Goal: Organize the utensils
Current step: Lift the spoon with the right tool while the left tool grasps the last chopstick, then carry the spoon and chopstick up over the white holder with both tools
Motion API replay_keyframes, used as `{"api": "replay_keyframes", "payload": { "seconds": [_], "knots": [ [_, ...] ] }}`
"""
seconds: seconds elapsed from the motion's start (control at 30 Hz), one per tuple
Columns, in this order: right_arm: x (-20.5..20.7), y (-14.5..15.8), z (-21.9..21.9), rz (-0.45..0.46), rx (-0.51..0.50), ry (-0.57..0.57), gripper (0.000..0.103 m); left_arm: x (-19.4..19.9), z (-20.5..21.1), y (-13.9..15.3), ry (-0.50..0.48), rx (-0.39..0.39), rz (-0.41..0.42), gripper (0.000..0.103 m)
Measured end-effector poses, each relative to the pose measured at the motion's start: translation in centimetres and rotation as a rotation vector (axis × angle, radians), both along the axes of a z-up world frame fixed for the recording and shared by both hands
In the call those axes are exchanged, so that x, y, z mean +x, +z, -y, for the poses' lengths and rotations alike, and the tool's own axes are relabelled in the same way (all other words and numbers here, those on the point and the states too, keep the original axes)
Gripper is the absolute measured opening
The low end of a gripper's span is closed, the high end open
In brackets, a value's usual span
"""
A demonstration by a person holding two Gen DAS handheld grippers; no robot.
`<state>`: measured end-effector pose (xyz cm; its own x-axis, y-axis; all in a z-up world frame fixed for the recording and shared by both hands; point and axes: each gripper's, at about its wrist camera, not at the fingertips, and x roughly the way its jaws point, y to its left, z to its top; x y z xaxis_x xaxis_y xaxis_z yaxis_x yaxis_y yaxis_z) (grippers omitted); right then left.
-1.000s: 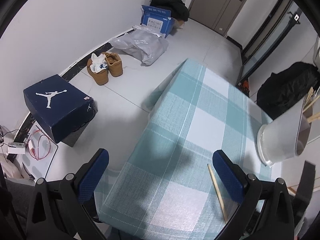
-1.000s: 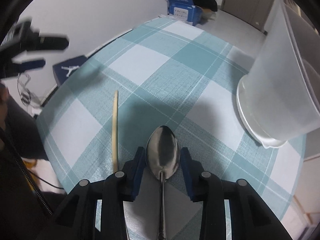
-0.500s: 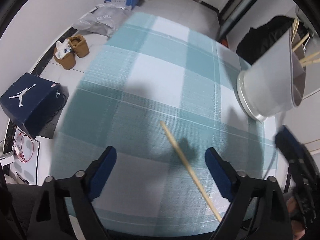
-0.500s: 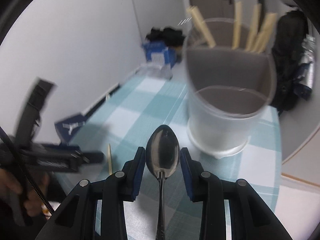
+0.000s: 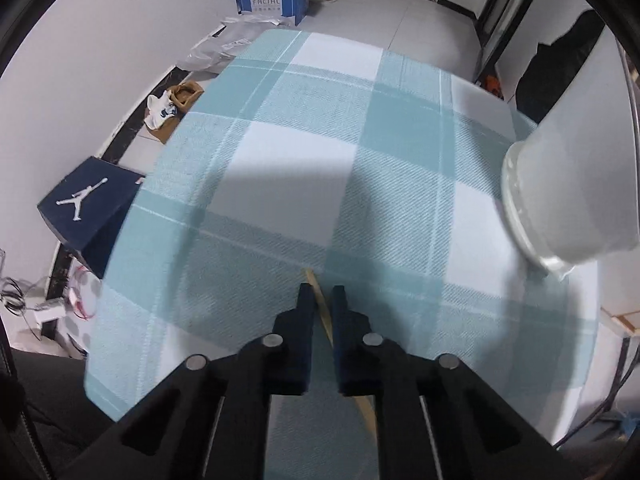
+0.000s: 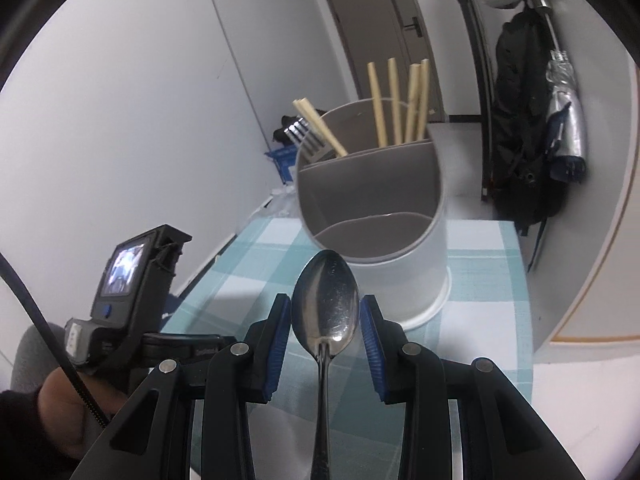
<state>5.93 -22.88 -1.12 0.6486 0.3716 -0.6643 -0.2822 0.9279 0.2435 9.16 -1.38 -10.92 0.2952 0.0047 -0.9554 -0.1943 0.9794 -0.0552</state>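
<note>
Utensils are being sorted into the holder, and two are in hand at once. Nearest you, the left gripper (image 5: 321,294) has its jaws drawn in on the chopstick (image 5: 316,285), which lies flat on the checked tablecloth (image 5: 300,168); whether the pads already pinch it cannot be confirmed. The right gripper (image 6: 325,312) carries the spoon (image 6: 325,300) bowl-forward, its jaws clamped on the handle, raised above the cloth just short of the utensil holder (image 6: 400,248). Beyond, the holder's far compartments contain chopsticks (image 6: 400,108) and forks (image 6: 300,130); the near compartment appears vacant. Next, advance the spoon over the near rim, tip it handle-down and release. Then lift the chopstick clear.
</note>
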Motion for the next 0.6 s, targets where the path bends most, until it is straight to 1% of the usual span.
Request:
{"api": "replay_keyframes", "payload": {
  "seconds": [0.1,0.2,0.3,0.37,0.47,0.53,0.6],
  "knots": [
    [-0.3,0.2,0.9,0.006,0.02,-0.014,0.034,0.3,0.0,0.0,0.019,-0.019,0.021,0.001],
    [-0.8,0.8,1.5,0.016,0.035,-0.029,0.034,0.4,-0.2,0.6,0.027,-0.03,0.068,0.001],
    [-1.2,1.4,2.0,0.044,0.047,-0.044,0.034,-0.4,-0.2,2.8,0.023,-0.061,0.164,0.001],
    [-1.6,1.8,2.1,0.069,0.054,-0.045,0.034,-1.3,0.1,4.7,-0.001,-0.054,0.244,0.001],
    [-2.1,2.5,1.8,0.103,0.058,-0.042,0.034,-2.9,0.3,7.2,-0.034,-0.085,0.33,0.001],
    [-2.6,3.1,1.6,0.129,0.055,-0.037,0.034,-3.9,0.2,8.5,-0.054,-0.101,0.377,0.001],
    [-3.0,3.4,1.4,0.147,0.057,-0.036,0.034,-4.6,0.7,9.4,-0.072,-0.119,0.406,0.001]
  ]
}}
